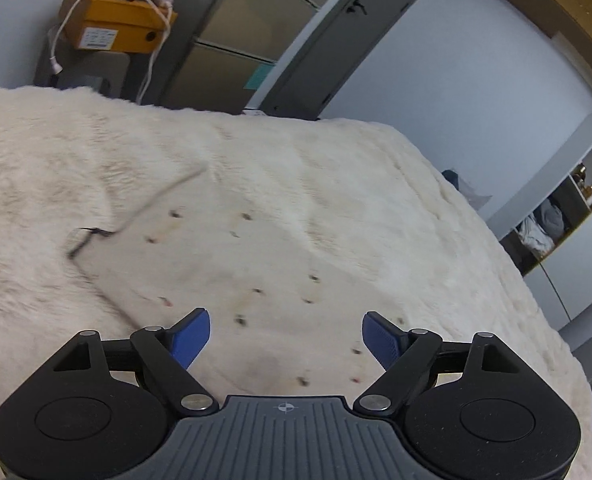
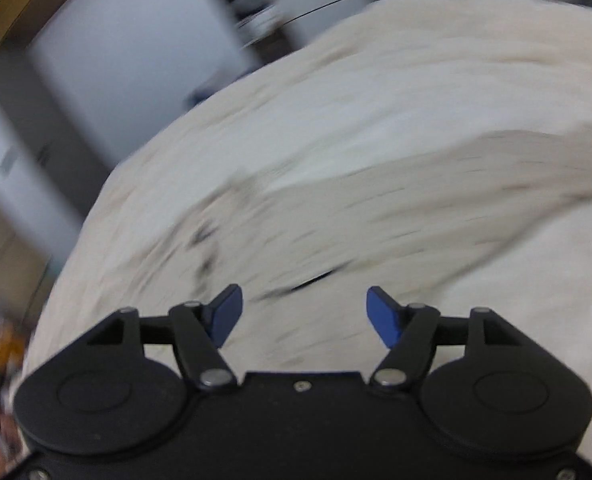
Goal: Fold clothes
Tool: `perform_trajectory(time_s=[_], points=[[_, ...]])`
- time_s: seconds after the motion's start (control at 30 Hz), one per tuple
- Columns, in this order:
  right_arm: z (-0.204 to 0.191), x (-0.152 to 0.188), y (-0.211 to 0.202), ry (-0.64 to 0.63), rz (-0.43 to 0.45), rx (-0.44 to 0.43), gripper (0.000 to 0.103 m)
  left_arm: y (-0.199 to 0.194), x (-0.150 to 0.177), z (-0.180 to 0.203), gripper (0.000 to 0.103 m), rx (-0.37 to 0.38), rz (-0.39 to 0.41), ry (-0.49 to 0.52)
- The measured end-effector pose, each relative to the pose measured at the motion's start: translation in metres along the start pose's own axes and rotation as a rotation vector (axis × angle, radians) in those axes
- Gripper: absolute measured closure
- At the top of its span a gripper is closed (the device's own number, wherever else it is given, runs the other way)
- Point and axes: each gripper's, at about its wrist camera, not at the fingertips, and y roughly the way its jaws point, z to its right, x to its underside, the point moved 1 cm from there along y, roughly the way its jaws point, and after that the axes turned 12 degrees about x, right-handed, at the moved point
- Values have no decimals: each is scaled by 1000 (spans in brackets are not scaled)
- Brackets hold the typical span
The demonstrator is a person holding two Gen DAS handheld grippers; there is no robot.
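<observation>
A cream garment [image 1: 256, 264] with small dark and red specks lies flat on a fluffy white blanket [image 1: 56, 160] that covers the bed. Its dark-trimmed edge [image 1: 92, 234] shows at the left. My left gripper [image 1: 286, 334] hovers open over the garment's near part, its blue pads [image 1: 194, 338] wide apart with nothing between them. The right wrist view is heavily blurred by motion. In it the same speckled garment [image 2: 336, 216] stretches across the blanket, and my right gripper [image 2: 304, 312] is open and empty above it.
Beyond the bed's far edge stand a yellow box [image 1: 116, 26] with a white cable, a grey cabinet [image 1: 232, 40] and a door [image 1: 336, 40]. A shelf unit [image 1: 556, 220] with clothes stands at the right. The blanket's right edge [image 1: 536, 320] drops off to the floor.
</observation>
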Motion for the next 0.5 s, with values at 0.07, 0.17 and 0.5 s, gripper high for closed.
perform_trajectory(time_s=[0.07,0.17,0.5], points=[[-48,7,6,-99,-14,-38,35,-1,-2,-10,19,-3,-18,-14],[-104,19,9,-208,-36,-86,35,-2,-6,-30,17,-27,-68,-40],[-139,72,-12,-285,-103,-125,35,7,-14,-92,6,145,-87,-288]])
